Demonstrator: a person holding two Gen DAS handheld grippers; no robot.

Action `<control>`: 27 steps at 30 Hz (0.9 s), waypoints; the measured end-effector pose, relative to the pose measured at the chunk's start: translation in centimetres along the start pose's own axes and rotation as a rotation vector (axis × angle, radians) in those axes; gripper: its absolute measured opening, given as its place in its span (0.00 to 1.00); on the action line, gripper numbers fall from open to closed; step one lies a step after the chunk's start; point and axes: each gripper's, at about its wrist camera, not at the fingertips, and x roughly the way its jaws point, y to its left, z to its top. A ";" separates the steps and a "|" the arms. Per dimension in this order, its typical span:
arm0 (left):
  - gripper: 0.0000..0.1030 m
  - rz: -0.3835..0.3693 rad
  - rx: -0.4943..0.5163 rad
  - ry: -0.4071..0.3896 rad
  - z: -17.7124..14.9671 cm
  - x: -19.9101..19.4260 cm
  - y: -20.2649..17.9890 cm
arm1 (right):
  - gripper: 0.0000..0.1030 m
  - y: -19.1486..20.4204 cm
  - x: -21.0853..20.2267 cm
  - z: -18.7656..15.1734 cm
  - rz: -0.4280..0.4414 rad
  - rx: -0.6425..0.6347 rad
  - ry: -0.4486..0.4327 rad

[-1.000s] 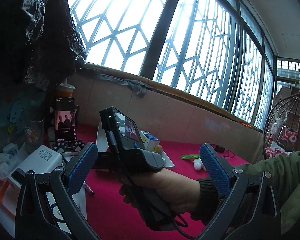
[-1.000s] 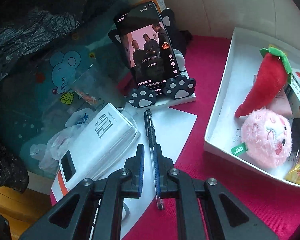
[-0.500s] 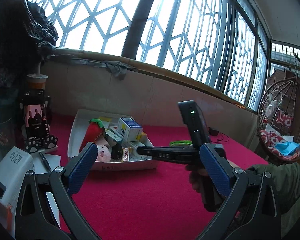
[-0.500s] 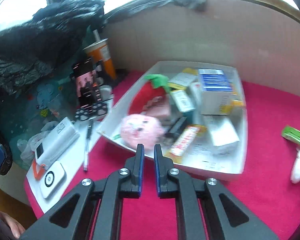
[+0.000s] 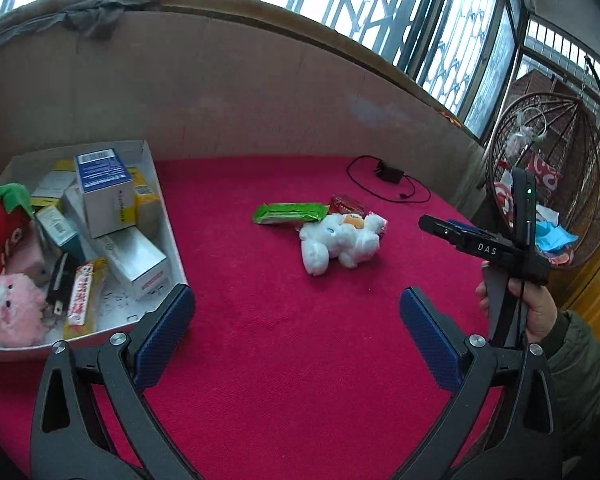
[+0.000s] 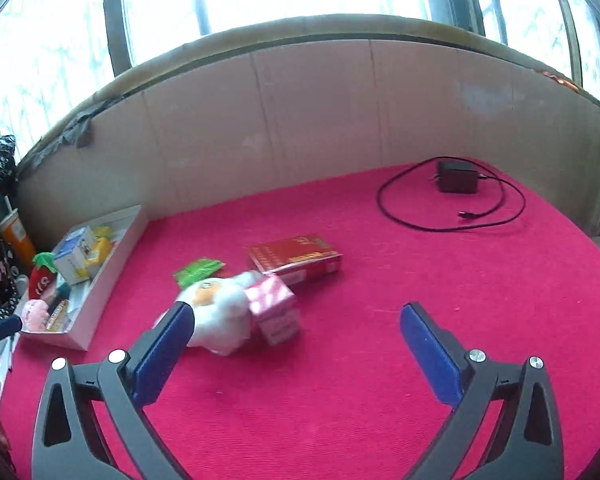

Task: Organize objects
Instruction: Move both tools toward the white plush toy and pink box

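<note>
1. The left tool (image 5: 296, 334) stands wide open with nothing between its blue pads, hovering above the red cloth of the table (image 5: 284, 360).
2. The right tool (image 6: 296, 342) has just been opening its jaws; they now stand wide apart and grip nothing, only bare red cloth lying between them.
3. Just ahead of the right tool's left pad lies a white plush toy (image 6: 220, 320) with an orange patch, and the pad overlaps its near edge in the right wrist view; whether they touch I cannot tell.
4. A pink checked box (image 6: 274, 306) sits against the plush, ahead of the right tool and left of its centre line.
5. Beyond that box lies a red box (image 6: 296, 260), flat on the cloth, and a green packet (image 6: 198, 272) lies to its left.
6. Seen from the left tool, the same white plush toy (image 5: 340, 242) lies straight ahead, well clear of its pads.
7. A white tray (image 5: 168, 236) sits just ahead of the left tool's left pad, filled with boxes, a pink fluffy toy (image 5: 10, 308) and a red strawberry plush (image 5: 4, 228).
8. A black charger with its cable (image 6: 456, 178) rests far ahead of the right tool, near the wall.
9. A person's hand (image 5: 536, 308) in a green sleeve holds the right tool's handle, to the right of the left tool.
</note>
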 end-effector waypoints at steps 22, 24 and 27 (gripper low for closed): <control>1.00 0.096 -0.024 0.199 2.1 13.4 -4.3 | 0.50 -0.5 9.4 0.6 0.202 -0.212 0.225; 1.00 0.104 -0.028 0.207 2.1 13.8 -4.2 | 0.41 -0.8 9.2 0.4 0.243 -0.192 0.231; 1.00 0.101 -0.009 0.211 2.4 14.3 -4.4 | 0.32 -0.8 8.3 -0.3 0.272 -0.183 0.240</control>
